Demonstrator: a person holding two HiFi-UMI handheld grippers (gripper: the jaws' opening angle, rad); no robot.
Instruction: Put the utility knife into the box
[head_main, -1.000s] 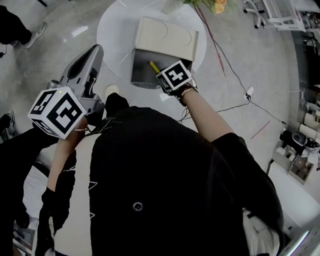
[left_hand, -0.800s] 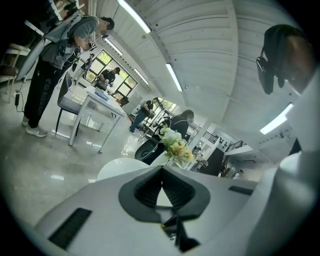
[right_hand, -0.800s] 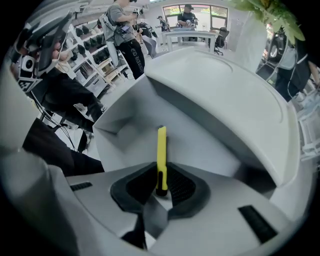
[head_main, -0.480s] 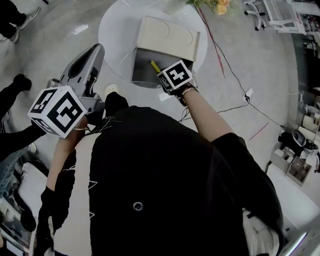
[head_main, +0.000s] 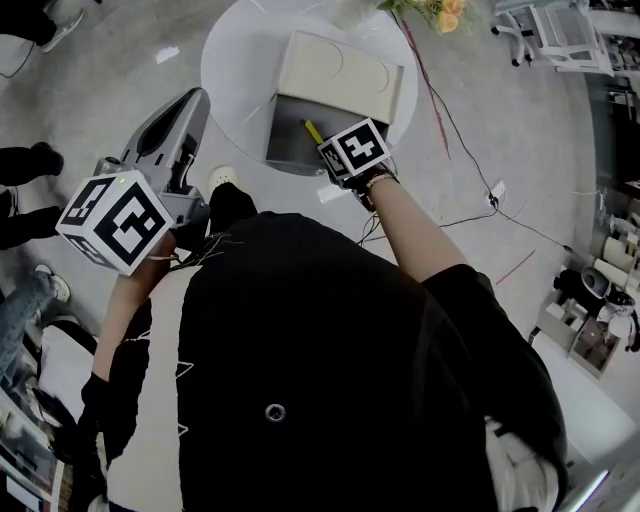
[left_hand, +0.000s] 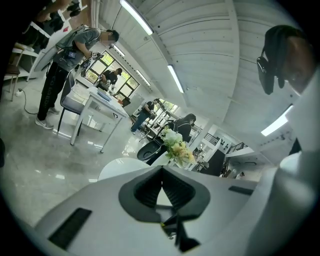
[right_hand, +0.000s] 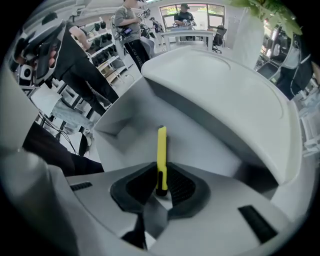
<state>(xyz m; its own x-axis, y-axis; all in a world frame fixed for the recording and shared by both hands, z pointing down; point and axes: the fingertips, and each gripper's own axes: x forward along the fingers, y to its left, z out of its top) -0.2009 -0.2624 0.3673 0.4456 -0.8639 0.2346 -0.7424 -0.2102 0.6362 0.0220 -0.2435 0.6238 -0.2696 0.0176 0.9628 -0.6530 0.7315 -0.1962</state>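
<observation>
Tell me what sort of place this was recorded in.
Probably an open-plan lab or workshop: people at white desks, long ceiling strip lights, and cables trailing across the polished floor.

Bright ceiling strip lights (left_hand: 175, 78) glare off the floor (head_main: 165, 55); fisheye edges bend and darken.

The utility knife (right_hand: 161, 150) is seen as smooth yellow plastic. The box (head_main: 335, 70) is finished matt, and the table (head_main: 235, 60) under the box is glossy white.

Round white table (head_main: 232, 60), yellow flowers (head_main: 436, 12) at its far edge, glossy grey floor (head_main: 100, 90).
</observation>
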